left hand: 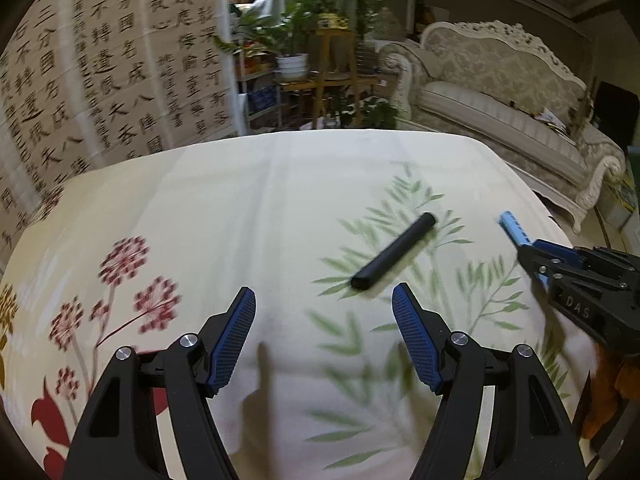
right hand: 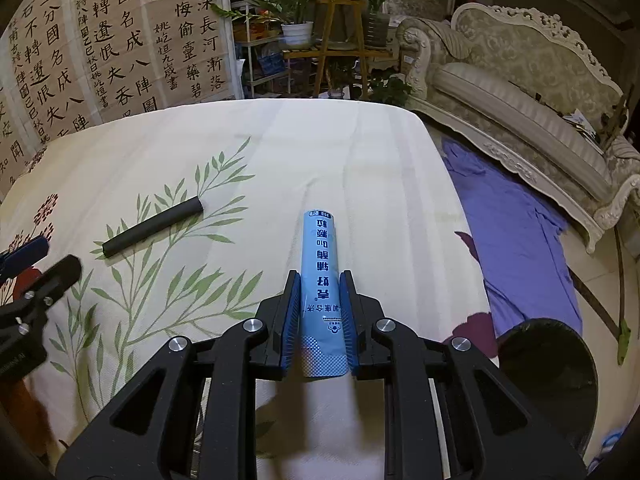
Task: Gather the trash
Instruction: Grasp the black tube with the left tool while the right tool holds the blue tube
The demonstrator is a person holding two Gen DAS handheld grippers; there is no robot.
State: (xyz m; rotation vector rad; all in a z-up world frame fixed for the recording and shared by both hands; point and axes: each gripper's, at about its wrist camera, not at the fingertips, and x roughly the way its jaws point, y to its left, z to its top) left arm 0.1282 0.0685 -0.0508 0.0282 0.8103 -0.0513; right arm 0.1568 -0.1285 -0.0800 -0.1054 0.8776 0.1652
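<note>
My right gripper (right hand: 320, 280) is shut on a light blue sachet (right hand: 319, 256) with printed characters and holds it above the floral tablecloth (right hand: 340, 152). The sachet (left hand: 513, 227) and the right gripper (left hand: 524, 246) also show at the right in the left wrist view. A black tube (left hand: 394, 251) lies on the cloth just ahead and right of my left gripper (left hand: 324, 300), which is open and empty above the cloth. The tube (right hand: 152, 232) also shows at the left in the right wrist view, with the left gripper's fingers (right hand: 28, 252) near it.
A dark round bin (right hand: 548, 364) stands on the floor right of the table, next to a purple cloth (right hand: 516, 236). An ornate sofa (right hand: 532, 92) is at the right. Plant stands (right hand: 340, 40) and calligraphy panels (right hand: 104, 52) are beyond the table's far edge.
</note>
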